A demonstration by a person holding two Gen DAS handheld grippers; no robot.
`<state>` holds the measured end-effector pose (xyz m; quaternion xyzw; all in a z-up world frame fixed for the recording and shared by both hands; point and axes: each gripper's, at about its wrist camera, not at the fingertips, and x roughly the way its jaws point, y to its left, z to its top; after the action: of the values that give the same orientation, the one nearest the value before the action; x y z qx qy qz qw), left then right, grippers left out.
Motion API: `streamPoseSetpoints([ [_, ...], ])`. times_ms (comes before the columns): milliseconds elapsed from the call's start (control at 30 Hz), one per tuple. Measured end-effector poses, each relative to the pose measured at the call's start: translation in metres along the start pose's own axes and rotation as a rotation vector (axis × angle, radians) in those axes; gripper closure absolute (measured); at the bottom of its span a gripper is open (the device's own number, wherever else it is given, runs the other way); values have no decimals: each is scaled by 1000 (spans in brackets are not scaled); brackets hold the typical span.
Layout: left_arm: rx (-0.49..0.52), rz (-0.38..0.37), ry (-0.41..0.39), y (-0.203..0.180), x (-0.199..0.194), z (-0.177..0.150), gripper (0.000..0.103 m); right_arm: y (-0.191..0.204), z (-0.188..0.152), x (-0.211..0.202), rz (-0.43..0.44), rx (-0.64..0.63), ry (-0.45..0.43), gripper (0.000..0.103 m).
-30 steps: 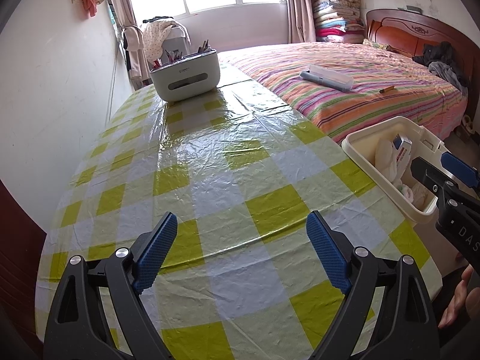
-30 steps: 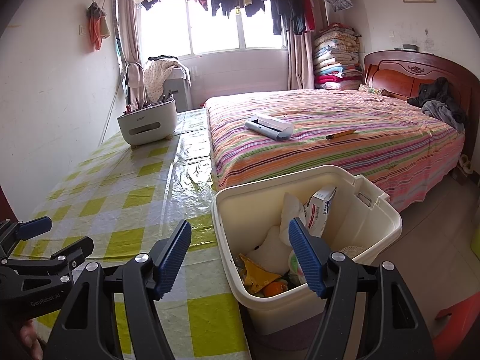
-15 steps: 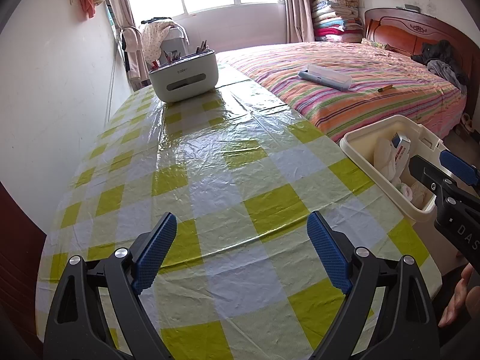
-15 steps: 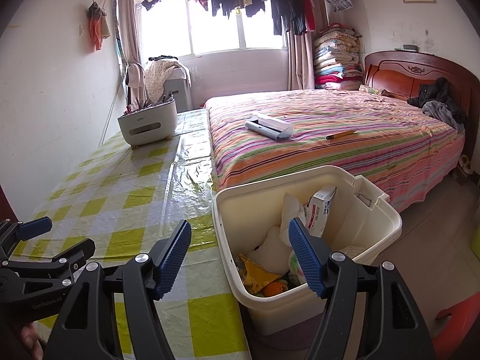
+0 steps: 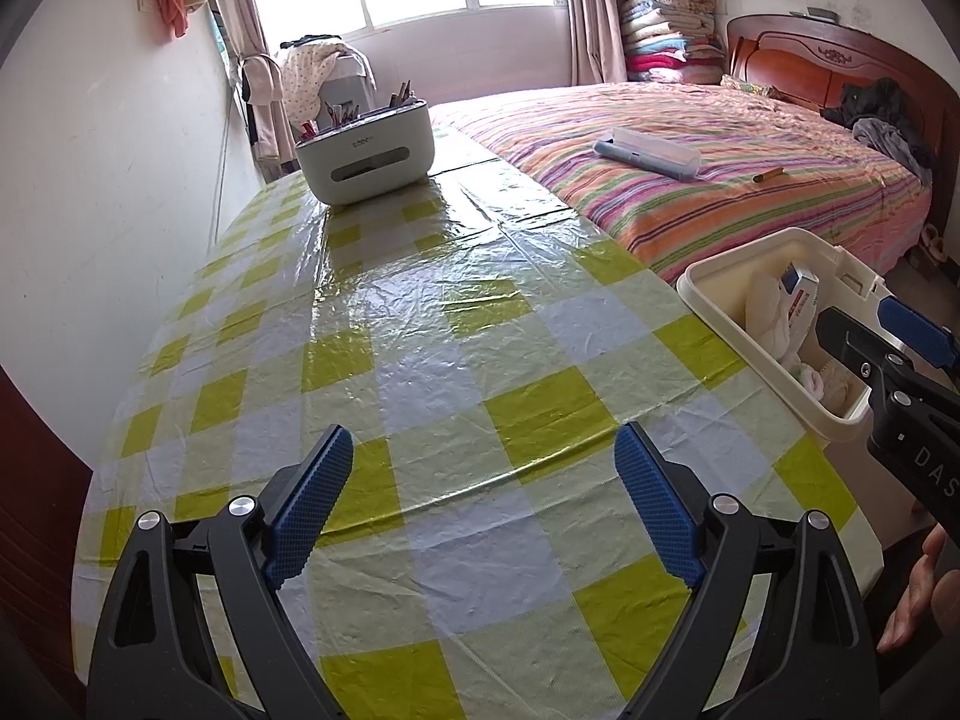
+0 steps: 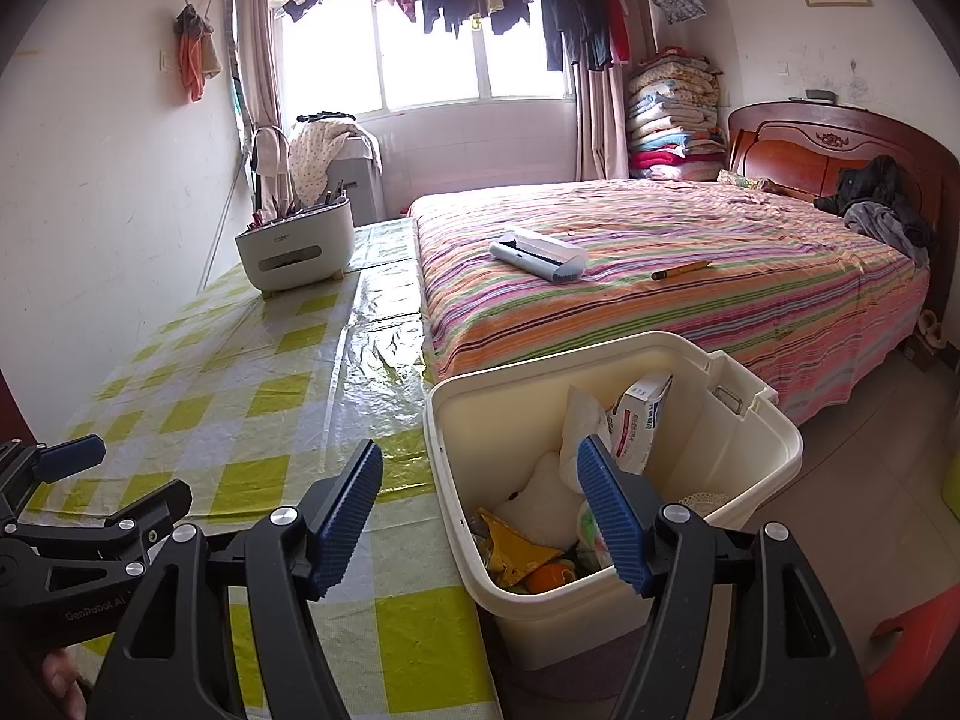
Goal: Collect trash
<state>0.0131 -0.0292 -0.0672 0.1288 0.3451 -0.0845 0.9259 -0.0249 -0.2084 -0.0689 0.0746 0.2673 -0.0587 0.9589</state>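
Both tools hovering with nothing in them by the bin

The left tool (image 5: 480, 498) is hanging over the tabletop (image 5: 420, 330), blades apart; the right tool (image 6: 480, 504) is gaping above the bin (image 6: 750, 480), which is sitting against the tabletop's edge, trash (image 6: 642, 420) inside.

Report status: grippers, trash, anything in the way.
Left hand-held gripper open, empty, over the table. Right hand-held gripper open, empty, at the bin rim. Trash in the bin. Nothing in the way.
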Motion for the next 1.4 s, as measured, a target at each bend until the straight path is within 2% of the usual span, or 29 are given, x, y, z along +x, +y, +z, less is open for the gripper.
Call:
streamPoseSetpoints([
  [800,5,10,-3,-1,0,0,12,0,1,1,0,-2,3,37],
  [1400,35,10,25,-7,8,-1,11,0,1,2,1,-4,3,37],
])
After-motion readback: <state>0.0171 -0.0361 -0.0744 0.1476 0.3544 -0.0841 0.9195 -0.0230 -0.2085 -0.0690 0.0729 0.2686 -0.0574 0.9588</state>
